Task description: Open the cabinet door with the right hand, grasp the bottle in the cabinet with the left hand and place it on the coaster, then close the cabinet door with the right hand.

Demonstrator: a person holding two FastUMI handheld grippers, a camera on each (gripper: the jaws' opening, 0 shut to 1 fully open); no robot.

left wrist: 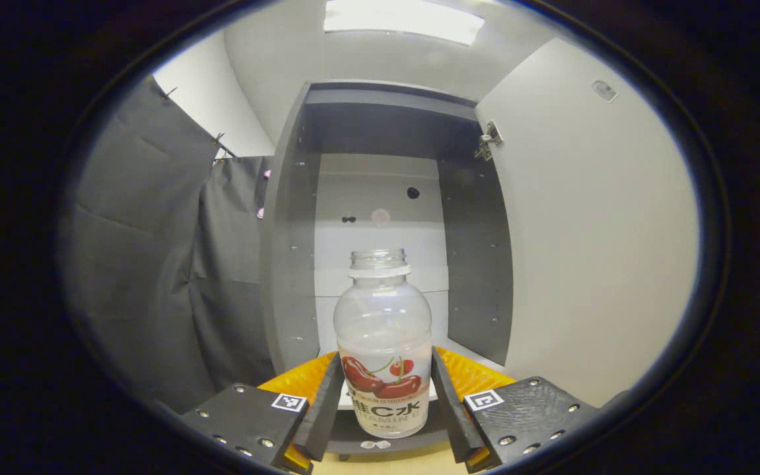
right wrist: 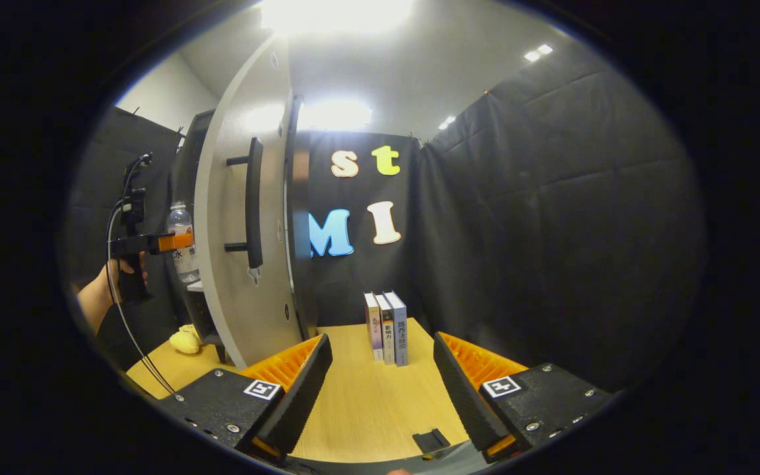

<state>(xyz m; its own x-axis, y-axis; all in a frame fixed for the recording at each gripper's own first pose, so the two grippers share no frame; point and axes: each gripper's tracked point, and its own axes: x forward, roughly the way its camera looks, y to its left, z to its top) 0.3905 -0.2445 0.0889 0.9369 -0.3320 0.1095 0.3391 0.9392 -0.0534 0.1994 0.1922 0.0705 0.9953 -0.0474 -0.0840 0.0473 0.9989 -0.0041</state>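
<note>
Closest in the left gripper view, the left gripper (left wrist: 386, 396) has both fingers pressed against the label of a clear capless bottle (left wrist: 384, 343), which stands upright at the front edge of the open cabinet (left wrist: 287, 264). Beyond it the cabinet door (left wrist: 591, 251) is swung wide to the right. From the right gripper view, the right gripper (right wrist: 383, 382) hangs spread and empty over the wooden table (right wrist: 367, 402). Farther off three books (right wrist: 386, 328) stand upright, and a hand (right wrist: 99, 297) holds the other gripper at the bottle beside the door's bar handle (right wrist: 253, 201).
</note>
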